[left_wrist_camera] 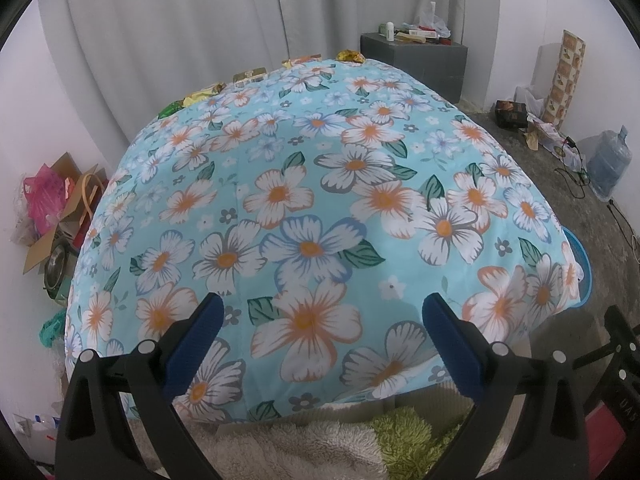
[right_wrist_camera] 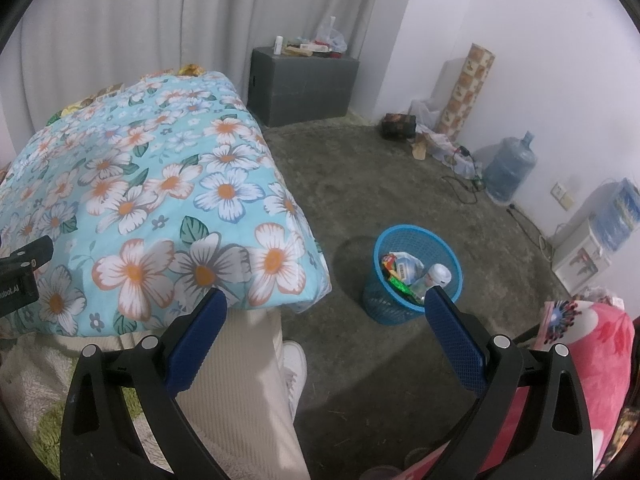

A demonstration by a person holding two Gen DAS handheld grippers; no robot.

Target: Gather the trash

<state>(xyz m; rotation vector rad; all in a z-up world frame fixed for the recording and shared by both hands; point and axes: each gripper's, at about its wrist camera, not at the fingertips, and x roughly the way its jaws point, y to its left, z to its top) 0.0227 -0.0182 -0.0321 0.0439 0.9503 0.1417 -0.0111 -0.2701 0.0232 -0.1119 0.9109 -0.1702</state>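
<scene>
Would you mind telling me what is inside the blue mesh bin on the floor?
The blue mesh bin holds colourful wrappers and a clear plastic bottle with a white cap. Whatever lies beneath them is covered.

Blue mesh bin (right_wrist_camera: 416,276) upright, holding wrappers (right_wrist_camera: 394,270).

The right tool (right_wrist_camera: 325,310) hangs with its blue-padded fingers (right_wrist_camera: 454,340) spread wide and nothing between them. Beyond it a blue mesh bin (right_wrist_camera: 380,308) stands on the grey floor (right_wrist_camera: 360,184), holding wrappers (right_wrist_camera: 394,270) and a plastic bottle (right_wrist_camera: 434,278). A floral cloth (right_wrist_camera: 160,200) covers the desk at left, above a person's beige trouser leg (right_wrist_camera: 240,380) and white shoe (right_wrist_camera: 294,368).
</scene>
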